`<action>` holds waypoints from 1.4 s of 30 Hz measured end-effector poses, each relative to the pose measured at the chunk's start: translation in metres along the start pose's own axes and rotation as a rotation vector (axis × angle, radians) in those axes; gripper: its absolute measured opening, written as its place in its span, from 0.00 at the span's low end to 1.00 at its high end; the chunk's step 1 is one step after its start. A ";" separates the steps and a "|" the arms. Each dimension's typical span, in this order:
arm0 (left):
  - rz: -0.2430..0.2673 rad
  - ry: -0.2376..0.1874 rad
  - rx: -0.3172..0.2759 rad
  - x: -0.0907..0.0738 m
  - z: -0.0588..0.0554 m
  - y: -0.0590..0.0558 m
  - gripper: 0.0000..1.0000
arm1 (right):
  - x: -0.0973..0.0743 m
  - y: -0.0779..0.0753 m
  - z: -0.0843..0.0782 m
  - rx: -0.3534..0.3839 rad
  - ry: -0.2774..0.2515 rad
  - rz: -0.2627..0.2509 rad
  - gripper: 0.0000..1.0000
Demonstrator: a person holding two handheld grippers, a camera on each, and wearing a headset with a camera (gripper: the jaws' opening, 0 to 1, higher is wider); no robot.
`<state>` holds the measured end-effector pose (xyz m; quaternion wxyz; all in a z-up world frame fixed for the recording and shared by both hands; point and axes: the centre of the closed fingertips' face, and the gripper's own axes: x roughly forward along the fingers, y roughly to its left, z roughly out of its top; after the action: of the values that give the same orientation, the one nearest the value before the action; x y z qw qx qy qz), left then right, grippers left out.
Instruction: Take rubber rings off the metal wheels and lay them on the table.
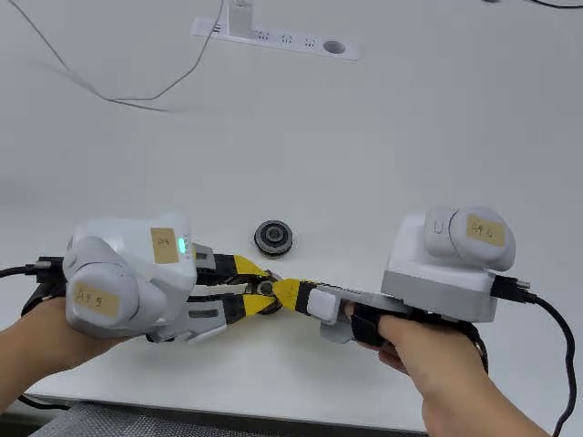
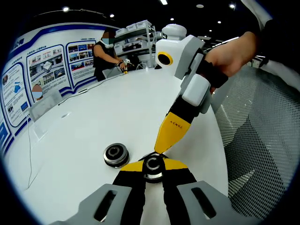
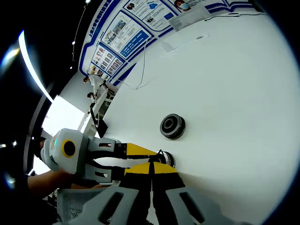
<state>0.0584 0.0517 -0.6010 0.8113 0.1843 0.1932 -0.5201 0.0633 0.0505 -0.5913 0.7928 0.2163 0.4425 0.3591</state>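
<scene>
Rubber rings appear to be on both wheels, and none lies loose on the table (image 1: 410,137), so I judge you are on the first ring. The held wheel (image 2: 153,165) is at the near middle of the table. Your left gripper (image 1: 262,287) has its yellow tips closed on the wheel's sides. The second wheel (image 1: 273,237) stands free just beyond it, on the far side, with a dark band round its rim.

Your right gripper (image 1: 285,293) comes in from the right. Its jaws are drawn together into a single wedge, and the point is set against the rim of the held wheel. The tips hide the spot, so I cannot tell whether a lip of rubber is pinched between them.

For the next move, the wedge needs to get hold of the ring's edge and draw it off the rim. Keep the left clamp firm so the wheel does not turn or slip. Then lay the ring on bare table to the right.

Not much writing can be read:
- The tan stickers (image 1: 485,229) on both gripper bodies carry handwritten marks that are too faint to make out.
- The small dark print (image 2: 174,124) on the right gripper's yellow finger is too small to read.
- The same goes for the text on the blue-edged posters (image 2: 47,61) on the far wall.
</scene>
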 end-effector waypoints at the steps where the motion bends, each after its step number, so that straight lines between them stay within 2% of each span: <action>1: -0.001 0.000 0.001 0.000 0.000 0.000 0.13 | 0.000 0.000 0.000 -0.006 0.000 0.000 0.00; 16: -0.001 0.005 0.010 0.000 0.000 -0.001 0.13 | 0.000 0.000 -0.001 -0.014 0.004 -0.001 0.01; 21: -0.003 0.007 0.020 0.000 0.000 0.000 0.14 | 0.002 -0.004 -0.001 -0.002 0.004 -0.008 0.01; 24: -0.002 0.009 0.016 0.000 0.000 0.000 0.14 | 0.003 -0.004 -0.001 0.008 0.005 -0.009 0.01; 26: 0.001 0.009 -0.008 0.000 0.000 0.002 0.16 | 0.003 -0.005 -0.001 0.011 0.004 -0.010 0.01; 29: 0.000 0.010 0.001 -0.001 0.001 0.002 0.17 | 0.004 -0.006 -0.001 0.034 -0.004 -0.010 0.01; 30: -0.001 0.000 -0.014 -0.002 0.003 0.003 0.17 | 0.004 -0.007 -0.001 0.047 -0.006 -0.005 0.01; 34: -0.002 0.010 -0.009 -0.006 0.001 0.004 0.20 | 0.006 -0.007 -0.001 0.061 -0.011 0.000 0.01; 36: -0.003 0.004 -0.025 -0.011 0.002 0.006 0.21 | 0.006 -0.006 -0.001 0.068 -0.012 0.004 0.01; 38: 0.009 0.002 -0.022 -0.016 0.004 0.009 0.21 | 0.006 -0.005 0.000 0.075 -0.015 0.008 0.01; 42: 0.039 -0.028 -0.044 -0.027 0.009 0.017 0.22 | 0.007 0.000 0.000 0.083 -0.017 0.025 0.01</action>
<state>0.0646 0.0742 -0.5777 0.8277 0.1630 0.1897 -0.5024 0.0659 0.0557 -0.5954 0.7822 0.2576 0.4476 0.3486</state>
